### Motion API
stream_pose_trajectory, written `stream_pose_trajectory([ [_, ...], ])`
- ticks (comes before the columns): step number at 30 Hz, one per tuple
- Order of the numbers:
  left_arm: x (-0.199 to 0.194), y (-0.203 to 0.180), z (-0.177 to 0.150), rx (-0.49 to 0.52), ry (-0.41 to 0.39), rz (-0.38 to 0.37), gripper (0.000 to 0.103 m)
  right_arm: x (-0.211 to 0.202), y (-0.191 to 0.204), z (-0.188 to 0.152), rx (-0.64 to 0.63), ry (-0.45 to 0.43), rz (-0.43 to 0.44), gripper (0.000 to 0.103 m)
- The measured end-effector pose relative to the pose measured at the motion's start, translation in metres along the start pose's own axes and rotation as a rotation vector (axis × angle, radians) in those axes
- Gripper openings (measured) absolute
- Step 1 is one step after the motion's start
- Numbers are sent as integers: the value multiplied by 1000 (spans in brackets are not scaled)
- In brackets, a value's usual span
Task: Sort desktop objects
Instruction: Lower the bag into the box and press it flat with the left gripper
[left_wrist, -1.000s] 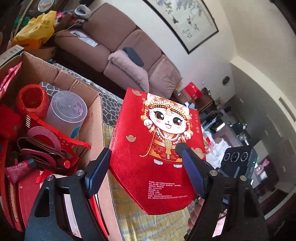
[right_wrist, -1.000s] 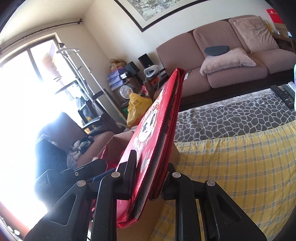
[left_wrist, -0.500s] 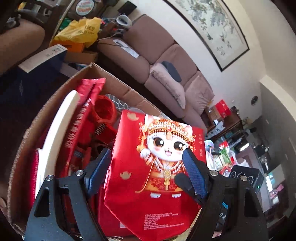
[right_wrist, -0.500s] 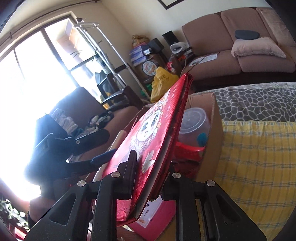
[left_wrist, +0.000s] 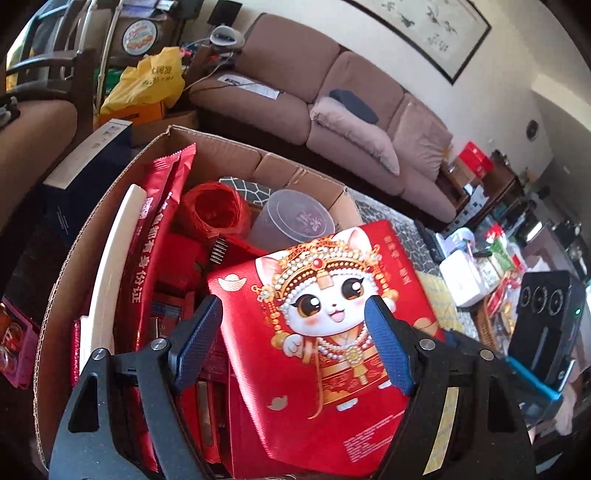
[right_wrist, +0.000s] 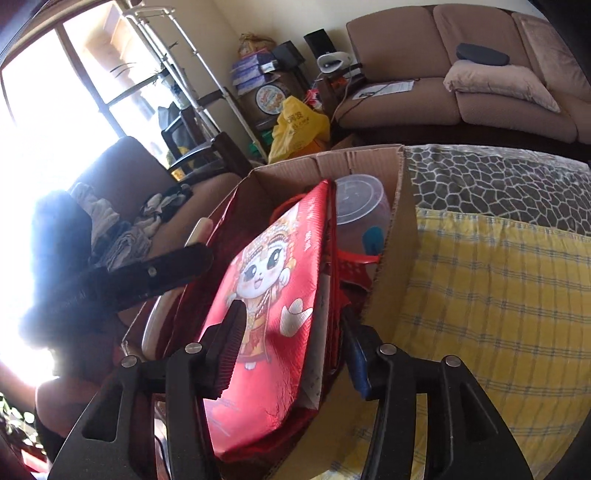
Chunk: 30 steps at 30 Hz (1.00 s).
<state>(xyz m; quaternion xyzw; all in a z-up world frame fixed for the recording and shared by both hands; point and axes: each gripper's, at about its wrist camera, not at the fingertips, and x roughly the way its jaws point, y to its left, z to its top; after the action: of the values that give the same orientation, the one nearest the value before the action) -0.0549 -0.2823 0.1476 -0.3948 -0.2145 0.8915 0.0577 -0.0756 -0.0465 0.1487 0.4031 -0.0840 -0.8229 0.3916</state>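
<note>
A red gift bag printed with a cartoon cat leans inside the open cardboard box, on top of other red items. In the right wrist view the bag stands edge-on between the fingers of my right gripper. Its jaws are opening, and the right-hand pad stands clear of the bag. My left gripper hovers open over the bag's printed face, holding nothing. One of its fingers shows to the bag's left, apart from it.
The box also holds a clear plastic tub, a red twine roll, long red packets and a white board. A yellow checked cloth covers the table right of the box wall. A sofa is behind.
The bag has come down from above the table into the box. The right jaws, clamped on it before, have spread apart. The left gripper has swung over the box and tilted downward.
</note>
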Motion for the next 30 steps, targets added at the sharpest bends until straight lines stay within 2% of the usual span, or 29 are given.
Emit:
stream_pose_trajectory([
  [4, 7, -12, -7, 29, 32, 18, 77, -16, -6, 5, 3, -18, -6, 54],
  [9, 11, -13, -8, 24, 42, 30, 78, -1, 9, -1, -42, 13, -59, 54],
  [13, 14, -5, -6, 15, 44, 42, 78, 11, 32, -7, -141, 29, -108, 71],
  [14, 15, -4, -7, 12, 46, 44, 78, 10, 33, -7, -151, 30, -110, 72],
  [18, 16, -4, -7, 21, 50, 53, 78, -2, 19, -1, -122, -8, -165, 79],
  [24, 5, -3, -5, 45, 60, 59, 78, -32, -7, 10, -54, -83, -171, 79],
  [26, -1, -2, -5, 68, 59, 84, 85, -38, -6, 11, -69, -95, -166, 76],
  [28, -4, 1, -5, 92, 76, 114, 88, -41, 0, 13, -99, -95, -159, 59],
  [30, -1, 5, -7, 100, 101, 124, 88, -41, 4, 10, -129, -85, -155, 47],
])
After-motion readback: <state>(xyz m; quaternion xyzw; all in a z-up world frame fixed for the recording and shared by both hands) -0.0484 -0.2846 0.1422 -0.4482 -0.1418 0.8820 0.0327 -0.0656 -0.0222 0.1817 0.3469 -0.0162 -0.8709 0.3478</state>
